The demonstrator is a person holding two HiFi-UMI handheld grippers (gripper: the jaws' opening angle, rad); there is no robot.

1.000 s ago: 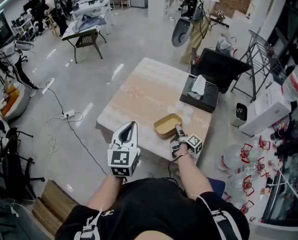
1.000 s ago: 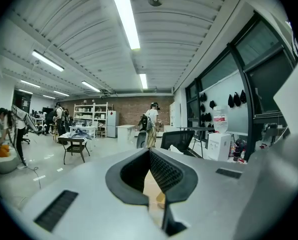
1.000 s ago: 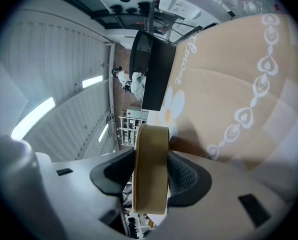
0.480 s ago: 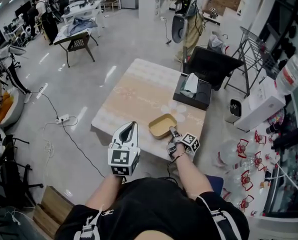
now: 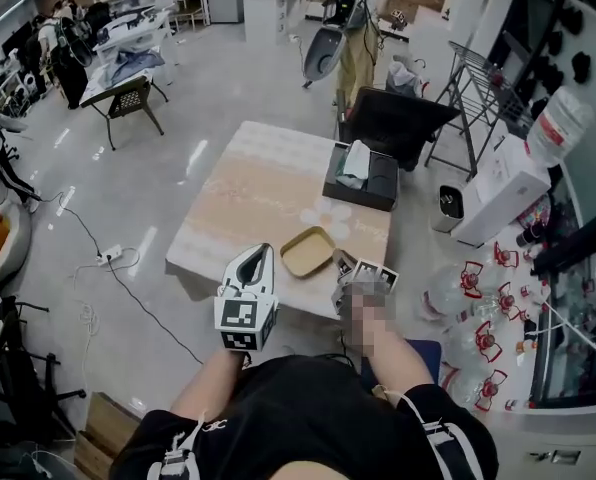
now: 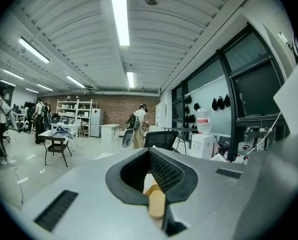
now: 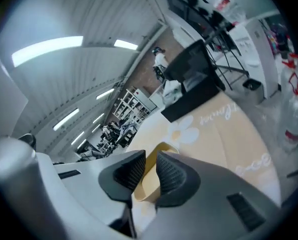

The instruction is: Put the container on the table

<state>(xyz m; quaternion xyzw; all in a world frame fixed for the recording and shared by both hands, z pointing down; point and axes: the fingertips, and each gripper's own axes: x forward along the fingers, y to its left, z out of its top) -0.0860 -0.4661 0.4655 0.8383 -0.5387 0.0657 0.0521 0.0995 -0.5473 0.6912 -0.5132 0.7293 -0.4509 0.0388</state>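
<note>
The shallow tan container [image 5: 307,252] lies flat on the pale table [image 5: 258,198], close to its near edge. My right gripper [image 5: 343,266] hovers just off the container's near right corner, rolled to one side, its hand blurred. In the right gripper view the jaws [image 7: 150,159] have just been closing and stand a narrow gap apart, with the container [image 7: 150,181] showing through the gap beyond them; the pads do not press on it. My left gripper [image 5: 261,251] is held over the near table edge left of the container, its tips meeting [image 6: 149,156], nothing in it.
A black box [image 5: 363,176] holding white cloth sits at the table's far right, with a black chair [image 5: 393,118] behind it. A white carton [image 5: 498,203] and water bottles [image 5: 478,308] stand on the floor at right. A person [image 5: 358,18] stands far behind.
My right gripper has let go of the container's corner, pulled back a little toward me, risen and rolled. The container stays on the table. The left gripper looks unchanged.
</note>
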